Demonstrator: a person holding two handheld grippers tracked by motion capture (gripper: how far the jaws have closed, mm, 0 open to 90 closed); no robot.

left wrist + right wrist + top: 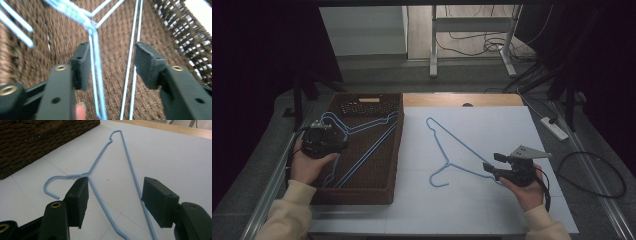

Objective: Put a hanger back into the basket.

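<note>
The light-blue wire hanger lies flat on the white table, hook toward the dark woven wicker basket, with bare table beyond its far corner. The right gripper straddles its lower wires, jaws apart, pressing nothing. Inside the basket, the left gripper stands released above more blue wire hangers, near the left wall

You are working in a lab-style recording space, not a home: the bench is a white-covered board edged by metal rails, dark curtains close off both sides, loose cables trail over the far floor beneath a metal stand, and a power strip lies at right.
</note>
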